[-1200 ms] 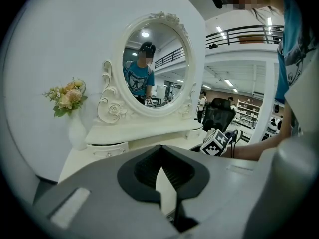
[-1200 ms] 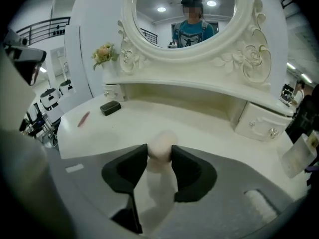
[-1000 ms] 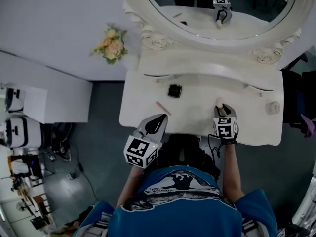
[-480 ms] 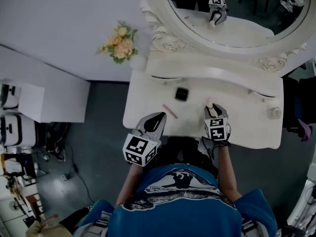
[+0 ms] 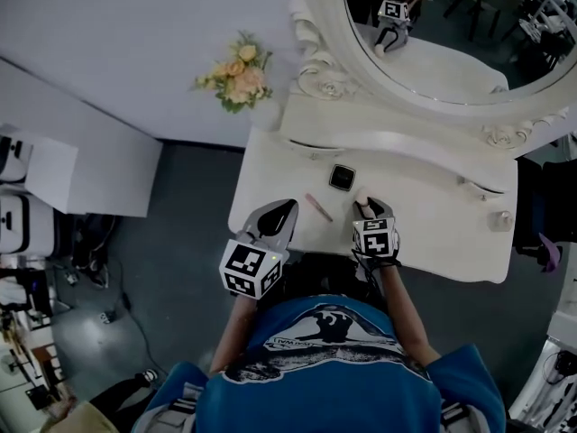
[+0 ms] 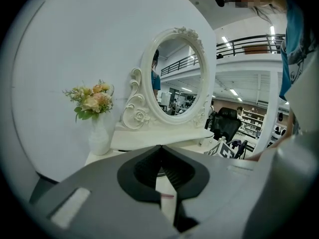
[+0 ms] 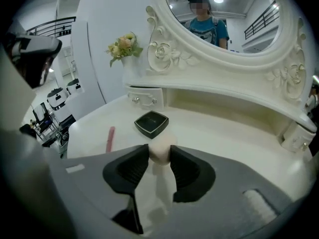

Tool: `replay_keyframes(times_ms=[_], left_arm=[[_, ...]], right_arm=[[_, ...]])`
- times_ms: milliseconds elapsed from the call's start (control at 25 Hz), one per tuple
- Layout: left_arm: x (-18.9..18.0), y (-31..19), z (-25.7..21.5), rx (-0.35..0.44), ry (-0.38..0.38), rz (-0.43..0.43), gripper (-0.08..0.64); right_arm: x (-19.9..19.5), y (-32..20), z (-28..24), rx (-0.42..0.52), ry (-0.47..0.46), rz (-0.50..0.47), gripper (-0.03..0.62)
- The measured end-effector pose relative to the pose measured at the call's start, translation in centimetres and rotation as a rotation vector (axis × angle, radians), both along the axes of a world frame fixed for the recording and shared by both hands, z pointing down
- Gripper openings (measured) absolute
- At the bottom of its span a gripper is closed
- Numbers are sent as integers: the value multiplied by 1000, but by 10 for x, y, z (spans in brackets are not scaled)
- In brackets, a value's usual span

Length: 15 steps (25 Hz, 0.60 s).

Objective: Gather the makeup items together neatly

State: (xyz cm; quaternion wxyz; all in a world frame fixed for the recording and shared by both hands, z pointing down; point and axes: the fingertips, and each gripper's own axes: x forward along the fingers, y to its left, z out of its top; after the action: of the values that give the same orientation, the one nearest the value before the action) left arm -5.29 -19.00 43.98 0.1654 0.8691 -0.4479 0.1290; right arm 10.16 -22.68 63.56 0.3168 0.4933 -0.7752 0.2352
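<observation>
**Landmark:** black square compact [image 5: 342, 178], lid closed, lying flat on the white tabletop [image 5: 442, 228].

1. Right hand-held gripper [image 5: 364, 211]: clamped on a pale beige makeup sponge [image 7: 160, 152], just beside the compact on the side nearer the person. The jaws hide the sponge's sides. Whether it touches the compact or the tabletop cannot be told.
2. Pink stick [image 5: 318, 207]: lying flat, near the compact and to its left, apart from it. Too small to tell what kind of item it is.
3. Left hand-held gripper [image 5: 278, 213]: jaw tips together with nothing between them, further left of the compact, beyond the stick.
4. Oval mirror [image 5: 451, 52]: behind the compact, its top cut off in the head view.
5. Flowers [image 5: 239, 78]: well left of the compact.
</observation>
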Motion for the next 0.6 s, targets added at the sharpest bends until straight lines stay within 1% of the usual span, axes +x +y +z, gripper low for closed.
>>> replay_keyframes(times_ms=[80,240,360,440,520,600], left_arm=[[-3,-2,0,2,3,-5,12],[-6,-5,1,0,8,-2,12],[-3,-7,3,-5,11,13,12],[1,-7,4,-5,14,27,12],[3,-8,4,-4,18,37,12],[4,-9,5,-5,21,43,12]], right_arm=[[-1,3,12,-23,4,16,143],[-3,2,12,-10,16,15,148],[-3,2,9,-12,-11,15,161],[-3,3,7,-17,-18,-9,182],[-5,4,2,-15,-20,-42,221],[-5,2,-4,-3,-24,-63,242]])
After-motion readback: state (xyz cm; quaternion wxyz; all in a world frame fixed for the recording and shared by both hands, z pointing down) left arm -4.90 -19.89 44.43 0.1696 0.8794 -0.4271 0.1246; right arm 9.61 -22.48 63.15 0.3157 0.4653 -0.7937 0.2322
